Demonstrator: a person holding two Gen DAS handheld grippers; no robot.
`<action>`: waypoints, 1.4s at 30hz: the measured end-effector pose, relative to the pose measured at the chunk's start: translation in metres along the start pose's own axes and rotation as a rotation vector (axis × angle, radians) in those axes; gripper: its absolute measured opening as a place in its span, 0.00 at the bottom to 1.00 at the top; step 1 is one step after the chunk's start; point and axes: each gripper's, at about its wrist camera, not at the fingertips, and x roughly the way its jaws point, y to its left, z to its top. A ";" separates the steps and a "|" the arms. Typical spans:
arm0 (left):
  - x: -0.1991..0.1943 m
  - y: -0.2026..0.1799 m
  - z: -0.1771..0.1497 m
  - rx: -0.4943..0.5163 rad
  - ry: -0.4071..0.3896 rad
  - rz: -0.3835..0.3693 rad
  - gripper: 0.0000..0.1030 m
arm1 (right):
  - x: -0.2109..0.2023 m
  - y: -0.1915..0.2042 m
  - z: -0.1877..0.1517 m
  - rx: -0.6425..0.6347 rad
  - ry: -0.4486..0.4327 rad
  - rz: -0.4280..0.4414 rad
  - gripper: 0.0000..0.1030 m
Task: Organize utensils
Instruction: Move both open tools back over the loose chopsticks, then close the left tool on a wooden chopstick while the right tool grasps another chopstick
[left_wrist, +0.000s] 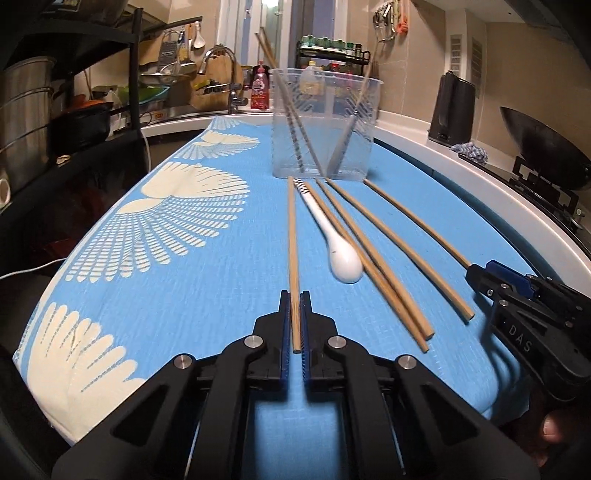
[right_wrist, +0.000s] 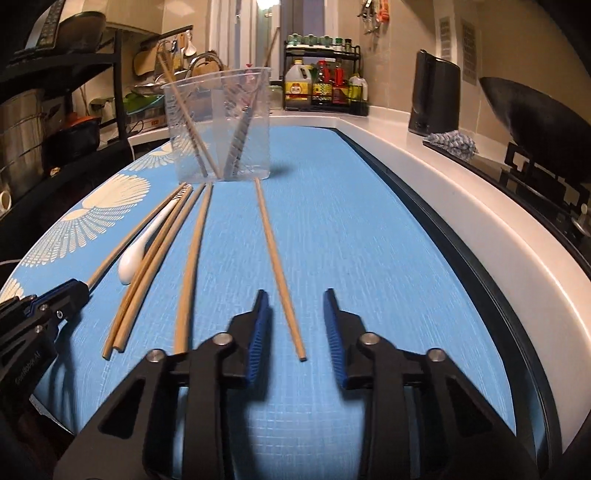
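Several wooden chopsticks and a white spoon (left_wrist: 341, 254) lie on a blue cloth (left_wrist: 207, 295) in front of a clear plastic cup (left_wrist: 325, 122) that holds several utensils. My left gripper (left_wrist: 294, 295) is shut on the near end of the leftmost chopstick (left_wrist: 292, 236), low on the cloth. My right gripper (right_wrist: 297, 295) is open, its jaws either side of the rightmost chopstick (right_wrist: 275, 258), not touching it. The right gripper also shows in the left wrist view (left_wrist: 476, 277). The left gripper shows in the right wrist view (right_wrist: 79, 290).
A white counter edge (right_wrist: 461, 206) runs along the right with a wok (right_wrist: 532, 122) on a stove, a rag (right_wrist: 452, 142) and a black appliance (right_wrist: 434, 99). A sink tap (left_wrist: 225, 62) and bottle rack (right_wrist: 325, 85) stand behind the cup. A dark shelf (left_wrist: 74, 92) is left.
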 end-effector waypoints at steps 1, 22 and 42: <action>-0.001 0.003 0.000 -0.008 0.001 0.003 0.05 | -0.001 0.003 0.000 -0.001 0.002 0.012 0.16; 0.003 0.016 0.000 -0.016 -0.017 -0.011 0.06 | -0.001 0.018 -0.002 0.034 0.001 0.054 0.12; 0.006 0.008 0.002 0.011 -0.033 0.009 0.05 | -0.002 0.017 -0.002 0.033 0.011 0.054 0.12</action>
